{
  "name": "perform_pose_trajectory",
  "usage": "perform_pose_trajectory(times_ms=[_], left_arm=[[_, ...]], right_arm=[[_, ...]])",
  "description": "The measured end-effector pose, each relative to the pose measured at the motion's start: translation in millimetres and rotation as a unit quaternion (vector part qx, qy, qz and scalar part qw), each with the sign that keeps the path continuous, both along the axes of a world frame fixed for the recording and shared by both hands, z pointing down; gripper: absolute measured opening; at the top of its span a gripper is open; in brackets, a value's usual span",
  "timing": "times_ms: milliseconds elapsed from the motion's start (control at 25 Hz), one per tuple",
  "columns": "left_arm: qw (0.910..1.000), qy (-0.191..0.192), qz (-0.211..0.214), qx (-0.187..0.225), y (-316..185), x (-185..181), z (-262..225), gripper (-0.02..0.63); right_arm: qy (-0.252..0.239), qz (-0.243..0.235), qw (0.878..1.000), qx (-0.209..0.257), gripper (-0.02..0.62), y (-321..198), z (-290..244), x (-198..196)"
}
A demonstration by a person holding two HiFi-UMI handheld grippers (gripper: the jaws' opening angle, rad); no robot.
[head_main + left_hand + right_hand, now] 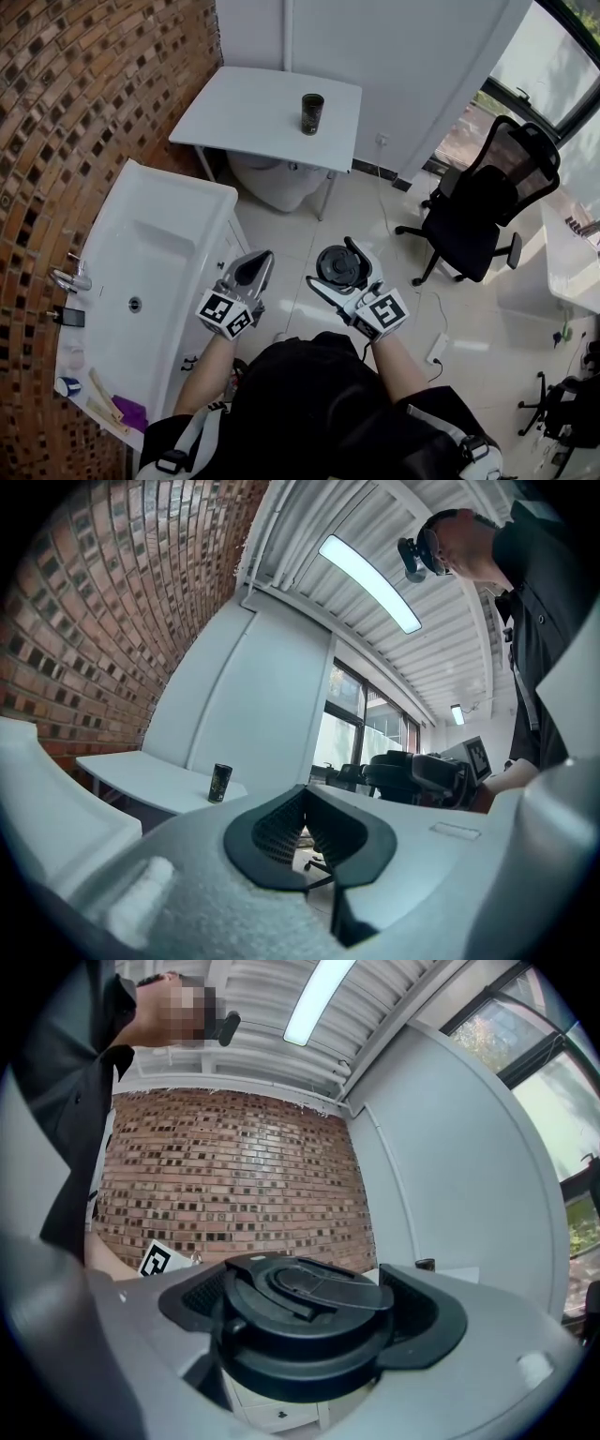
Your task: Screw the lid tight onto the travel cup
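Right hand-held gripper clamping black lid, left hand-held gripper closed, cup on table

White table sits well ahead of both claws, and the only thing on it is the dark travel cup, upright, roughly straight out from the right claw. Just left of the left claw there's a white sink counter with a faucet and small bits at its near end. Pale tiled floor underneath, black office chair standing off to the right claw's right
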State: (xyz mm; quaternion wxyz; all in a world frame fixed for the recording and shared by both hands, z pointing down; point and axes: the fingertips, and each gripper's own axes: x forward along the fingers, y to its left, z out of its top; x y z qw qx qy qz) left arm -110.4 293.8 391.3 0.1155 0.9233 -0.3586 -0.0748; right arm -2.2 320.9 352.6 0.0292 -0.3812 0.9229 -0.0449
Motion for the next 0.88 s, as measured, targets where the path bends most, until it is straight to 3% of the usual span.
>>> perform_pose_trajectory(times_ms=[280, 880], left_arm=[[0.9999, -0.015, -0.002, -0.002, -26.5, 5.4, 6.7, 0.002], [0.9984, -0.011, -0.053, 0.012, -114.7, 36.3, -0.4, 0.002]], right_arm=[[-0.008, -0.002, 1.0, 0.005, 0.488, -30.3, -2.9, 11.3], [-0.025, -0.035, 0.998, 0.036, 0.488, -134.7, -13.6, 52.4]])
